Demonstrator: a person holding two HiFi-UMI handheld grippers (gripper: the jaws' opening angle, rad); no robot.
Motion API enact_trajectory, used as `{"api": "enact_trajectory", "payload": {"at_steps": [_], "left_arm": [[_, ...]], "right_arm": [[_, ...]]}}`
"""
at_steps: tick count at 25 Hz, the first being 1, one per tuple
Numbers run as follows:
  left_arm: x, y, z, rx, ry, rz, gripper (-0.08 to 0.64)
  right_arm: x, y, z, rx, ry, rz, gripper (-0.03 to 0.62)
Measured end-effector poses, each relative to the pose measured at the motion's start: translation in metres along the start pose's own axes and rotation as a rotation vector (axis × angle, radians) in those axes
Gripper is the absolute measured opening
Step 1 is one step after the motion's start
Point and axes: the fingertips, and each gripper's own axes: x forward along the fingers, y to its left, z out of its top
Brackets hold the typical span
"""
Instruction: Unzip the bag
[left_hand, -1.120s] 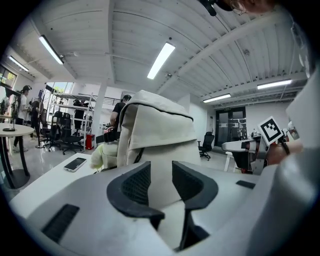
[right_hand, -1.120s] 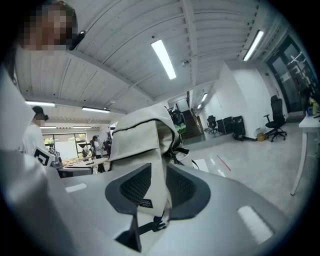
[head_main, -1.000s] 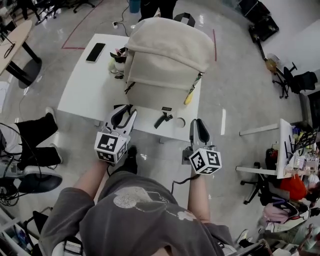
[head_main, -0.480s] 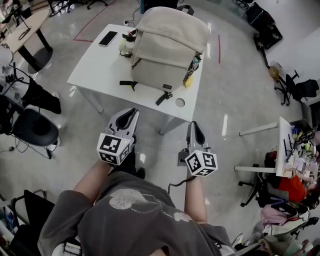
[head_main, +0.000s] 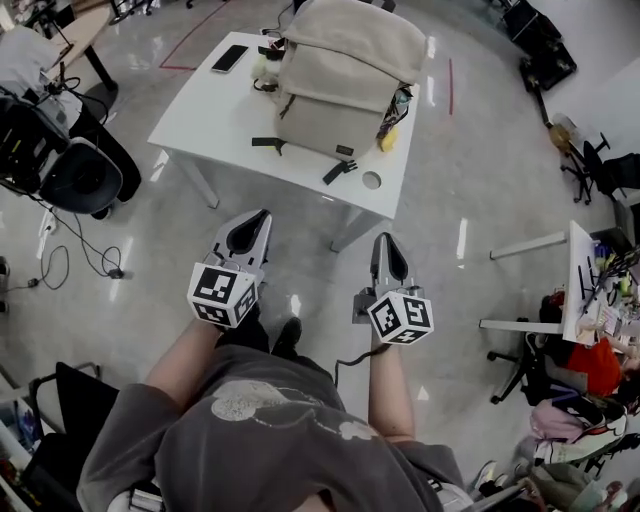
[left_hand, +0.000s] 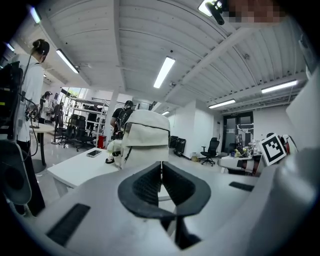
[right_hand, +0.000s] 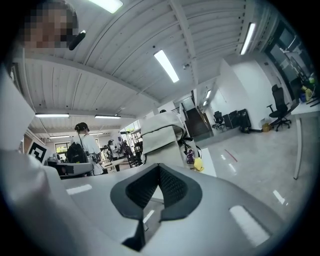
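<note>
A beige backpack (head_main: 345, 75) stands upright on the white table (head_main: 200, 115), with black straps hanging at its front. It shows far ahead in the left gripper view (left_hand: 146, 137) and the right gripper view (right_hand: 161, 132). Both grippers hover over the floor, well short of the table's near edge and apart from the bag. My left gripper (head_main: 258, 220) has just been closing and its tips meet with nothing between them (left_hand: 161, 165). My right gripper (head_main: 386, 243) is shut and empty too (right_hand: 159, 166).
A black phone (head_main: 229, 58) lies at the table's far left, with small items beside the bag. A yellow tag (head_main: 386, 140) hangs at the bag's right. An office chair (head_main: 80, 178) and floor cables stand left; a cluttered desk (head_main: 575, 285) is right.
Both grippers have drawn back from the table's front edge, over the floor, and their jaws have closed on nothing. The table and bag now sit farther away in the head view.
</note>
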Motion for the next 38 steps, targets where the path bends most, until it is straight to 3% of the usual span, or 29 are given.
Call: {"api": "enact_trajectory", "payload": {"at_steps": [8, 17, 29, 38], "left_arm": [[-0.010, 0.006, -0.008, -0.023, 0.031, -0.075, 0.014], [-0.054, 0.027, -0.003, -0.050, 0.025, -0.146, 0.008], [-0.109, 0.049, 0.003, -0.040, 0.006, -0.186, 0.008], [-0.126, 0.050, -0.013, -0.070, 0.033, -0.207, 0.006]], "right_arm": [[-0.014, 0.024, -0.017, -0.004, 0.023, -0.058, -0.006], [-0.031, 0.089, -0.027, -0.040, 0.005, -0.122, -0.002], [-0.050, 0.162, -0.050, -0.091, 0.022, -0.122, -0.002], [-0.065, 0.179, -0.067, -0.098, 0.035, -0.150, -0.002]]}}
